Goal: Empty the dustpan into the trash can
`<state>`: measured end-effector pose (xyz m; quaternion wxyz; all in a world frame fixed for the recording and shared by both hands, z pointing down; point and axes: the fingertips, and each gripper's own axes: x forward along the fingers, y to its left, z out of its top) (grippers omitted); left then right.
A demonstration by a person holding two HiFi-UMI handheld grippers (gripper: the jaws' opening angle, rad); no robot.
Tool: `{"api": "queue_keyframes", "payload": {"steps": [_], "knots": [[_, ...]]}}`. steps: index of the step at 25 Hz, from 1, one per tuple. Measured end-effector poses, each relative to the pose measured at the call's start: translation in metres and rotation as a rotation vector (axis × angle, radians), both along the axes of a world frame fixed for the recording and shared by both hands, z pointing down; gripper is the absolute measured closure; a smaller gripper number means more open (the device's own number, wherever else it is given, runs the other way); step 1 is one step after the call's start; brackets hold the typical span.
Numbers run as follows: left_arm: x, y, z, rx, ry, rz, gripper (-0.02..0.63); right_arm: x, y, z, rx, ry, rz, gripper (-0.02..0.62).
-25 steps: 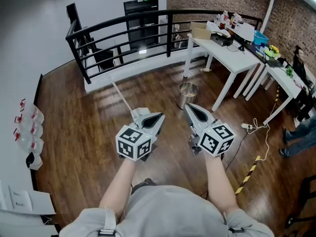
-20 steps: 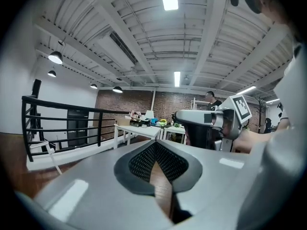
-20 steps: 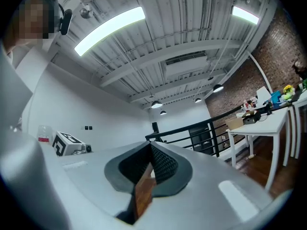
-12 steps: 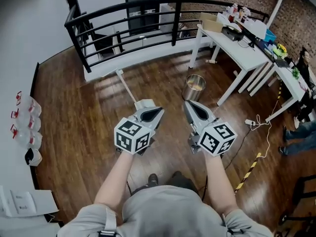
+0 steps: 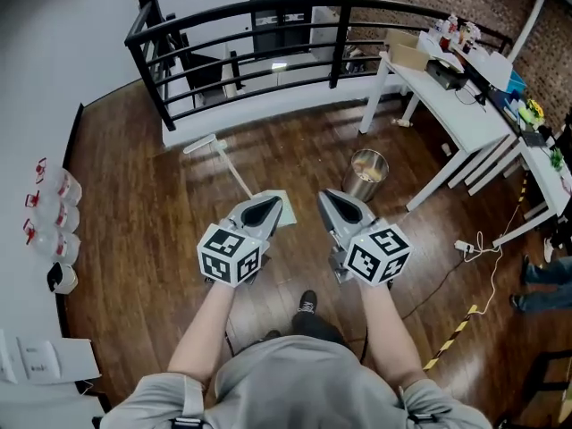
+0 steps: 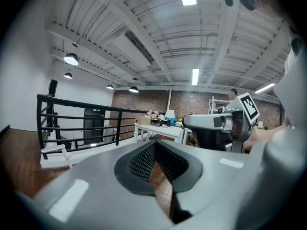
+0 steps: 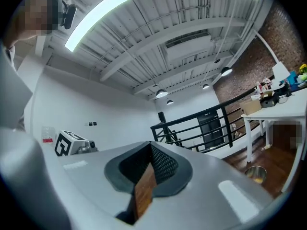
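A white long-handled dustpan [image 5: 231,169] lies on the wooden floor, its pan partly hidden behind my left gripper [image 5: 265,206]. A round metal trash can [image 5: 366,174] stands to its right, near a table leg, and also shows low in the right gripper view as the trash can [image 7: 255,173]. My left gripper [image 6: 154,146] is shut with nothing in it. My right gripper [image 5: 329,197] hovers beside it, left of the can, shut and empty as well [image 7: 149,148]. Both point roughly level, above the floor.
A black railing [image 5: 268,21] curves across the far side. White tables [image 5: 451,88] with clutter stand at right. A cable with a power strip [image 5: 463,247] and a yellow-black strip [image 5: 451,340] lie on the floor at right. Bottles [image 5: 54,213] line the left wall.
Both grippers have advanced across the room, still shut. The dustpan and trash can now sit lower and closer in the head view; the pan has slid partly behind the left gripper.
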<state>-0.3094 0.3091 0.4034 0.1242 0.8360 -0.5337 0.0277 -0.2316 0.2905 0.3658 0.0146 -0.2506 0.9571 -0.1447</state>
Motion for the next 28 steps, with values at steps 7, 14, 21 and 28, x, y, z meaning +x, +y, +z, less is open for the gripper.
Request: {"api": "queue_keyframes", "payload": {"steps": [7,14,21,28], "knots": [[-0.016,-0.066,0.02,-0.018,-0.003,-0.119,0.6,-0.017,-0.073,0.005,-0.01,0.002,-0.126,0.595],[-0.054,-0.09,0.034,-0.049,-0.028,-0.238,0.6,-0.047,-0.113,0.009,-0.029,-0.017,-0.214,0.595],[-0.117,-0.101,0.058,-0.09,-0.051,-0.315,0.601,-0.098,-0.126,0.015,-0.036,0.002,-0.261,0.595],[-0.207,-0.131,0.111,-0.129,-0.072,-0.37,0.6,-0.151,-0.147,0.023,-0.027,0.052,-0.228,0.595]]}}
